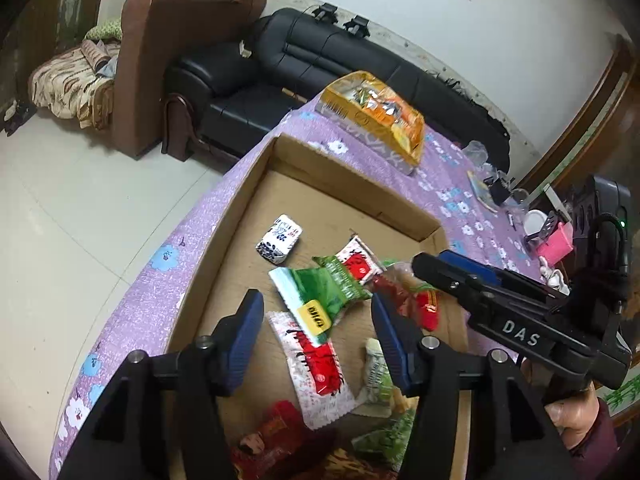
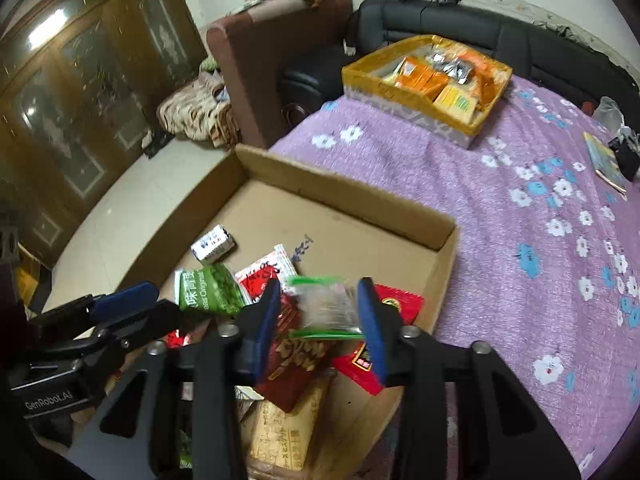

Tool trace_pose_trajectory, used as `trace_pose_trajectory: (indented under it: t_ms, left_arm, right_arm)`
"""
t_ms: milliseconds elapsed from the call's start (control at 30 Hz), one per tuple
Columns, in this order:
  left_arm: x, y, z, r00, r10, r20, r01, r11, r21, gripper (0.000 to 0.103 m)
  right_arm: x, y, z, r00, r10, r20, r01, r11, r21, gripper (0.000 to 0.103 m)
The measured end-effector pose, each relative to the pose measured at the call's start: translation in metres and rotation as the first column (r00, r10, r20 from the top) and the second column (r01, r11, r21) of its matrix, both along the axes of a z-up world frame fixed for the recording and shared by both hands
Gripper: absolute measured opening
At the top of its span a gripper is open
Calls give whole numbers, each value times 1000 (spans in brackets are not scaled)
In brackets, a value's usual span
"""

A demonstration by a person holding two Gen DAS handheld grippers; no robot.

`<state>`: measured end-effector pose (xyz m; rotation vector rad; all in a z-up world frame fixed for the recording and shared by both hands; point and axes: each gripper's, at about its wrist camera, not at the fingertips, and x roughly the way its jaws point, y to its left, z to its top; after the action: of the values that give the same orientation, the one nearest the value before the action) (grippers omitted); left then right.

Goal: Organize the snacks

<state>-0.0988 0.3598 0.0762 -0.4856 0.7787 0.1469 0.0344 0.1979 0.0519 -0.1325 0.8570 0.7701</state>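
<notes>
A shallow cardboard box [image 1: 248,184] on the purple table holds several snack packets: a green packet [image 1: 320,296], a white and red packet [image 1: 316,368] and a small blue and white pack [image 1: 279,239]. My left gripper [image 1: 318,316] is open and empty, hovering over the green packet. My right gripper [image 2: 320,312] is shut on a clear packet with green edges [image 2: 326,306], blurred, held above the box [image 2: 340,192]. The right gripper also shows in the left wrist view [image 1: 432,270]. A yellow-lined basket of orange snacks [image 2: 472,126] stands at the table's far side.
The purple flowered tablecloth [image 2: 500,240] spreads to the right of the box. Small clutter, a pink item [image 1: 556,246] and a white cup sit at the far right. A black sofa [image 1: 280,80] and a brown armchair [image 1: 168,60] stand behind the table.
</notes>
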Motion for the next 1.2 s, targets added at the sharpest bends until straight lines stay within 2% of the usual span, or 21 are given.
trace_pose_trajectory:
  t_ms: [133, 200, 267, 333, 400, 500, 567, 633, 800, 933, 1200]
  left_arm:
    - [-18, -12, 16, 998, 10, 55, -10, 1000, 12, 58]
    - [-30, -22, 26, 996, 22, 90, -26, 999, 40, 63]
    - [-44, -36, 36, 991, 54, 125, -67, 993, 99, 72]
    - [-60, -57, 45, 982, 95, 162, -122, 978, 171, 80]
    - [-75, -79, 52, 968, 139, 207, -189, 951, 245, 83]
    - [-91, -103, 57, 951, 161, 264, -238, 927, 289, 88]
    - [-97, -116, 57, 944, 161, 289, -248, 922, 296, 90]
    - [-97, -125, 57, 947, 156, 281, -242, 920, 307, 90]
    - [-90, -143, 55, 958, 187, 219, -261, 886, 383, 90]
    - [-88, -160, 48, 967, 182, 176, -242, 870, 430, 90]
    - [-82, -176, 39, 980, 155, 122, -194, 869, 456, 90]
  right_arm:
    - [-16, -28, 15, 998, -27, 61, 26, 999, 25, 48]
    - [-26, -49, 20, 997, -44, 65, 40, 998, 58, 50]
    - [-39, -70, 23, 996, -56, 67, 49, 994, 96, 54]
    - [-56, -92, 22, 993, -76, 89, 65, 991, 117, 55]
    - [-73, -110, 20, 989, -95, 114, 81, 989, 126, 56]
    - [-95, -132, 10, 984, -132, 120, 114, 983, 146, 59]
    - [-106, -143, 2, 984, -147, 101, 129, 978, 163, 60]
    - [-117, -154, -8, 983, -162, 84, 145, 974, 175, 60]
    - [-133, -165, -20, 977, -193, 93, 176, 972, 158, 60]
    - [-137, -172, -24, 976, -203, 77, 189, 969, 160, 60]
    - [-146, -173, -24, 967, -222, 122, 205, 969, 136, 65]
